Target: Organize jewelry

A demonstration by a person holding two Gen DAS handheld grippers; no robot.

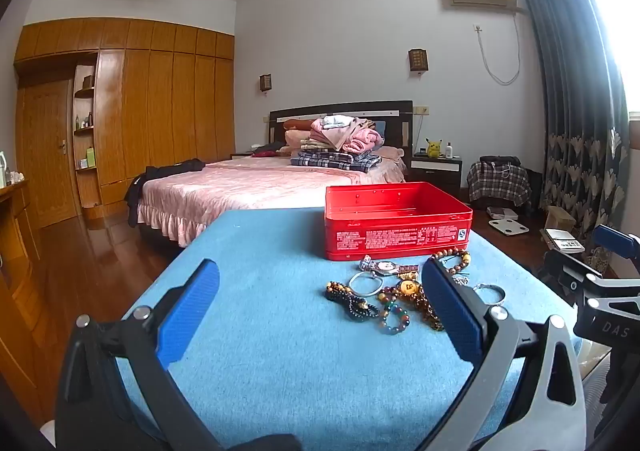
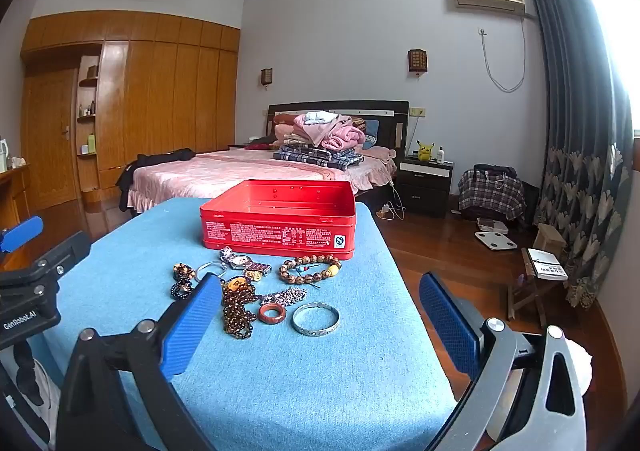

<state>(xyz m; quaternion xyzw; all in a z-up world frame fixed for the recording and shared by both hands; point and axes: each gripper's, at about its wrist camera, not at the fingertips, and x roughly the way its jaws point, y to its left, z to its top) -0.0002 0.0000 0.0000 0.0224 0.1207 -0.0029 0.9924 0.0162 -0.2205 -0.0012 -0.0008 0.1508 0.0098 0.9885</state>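
Note:
An open, empty red tin box (image 1: 396, 219) stands at the far side of a blue cloth-covered table (image 1: 260, 331); it also shows in the right wrist view (image 2: 280, 219). In front of it lies a cluster of jewelry: a wristwatch (image 2: 244, 262), a wooden bead bracelet (image 2: 310, 270), a silver bangle (image 2: 316, 319), a red-brown ring (image 2: 273, 313), a brown bead strand (image 2: 237, 311) and dark bead bracelets (image 1: 354, 301). My left gripper (image 1: 320, 299) is open and empty, short of the jewelry. My right gripper (image 2: 316, 315) is open and empty, with the bangle seen between its fingers.
Behind the table is a bed (image 1: 256, 183) with piled clothes, a wooden wardrobe (image 1: 120, 123) at left, a nightstand (image 2: 426, 175) and curtain (image 2: 580, 131) at right. A small wooden stool (image 2: 536, 283) stands on the floor right of the table.

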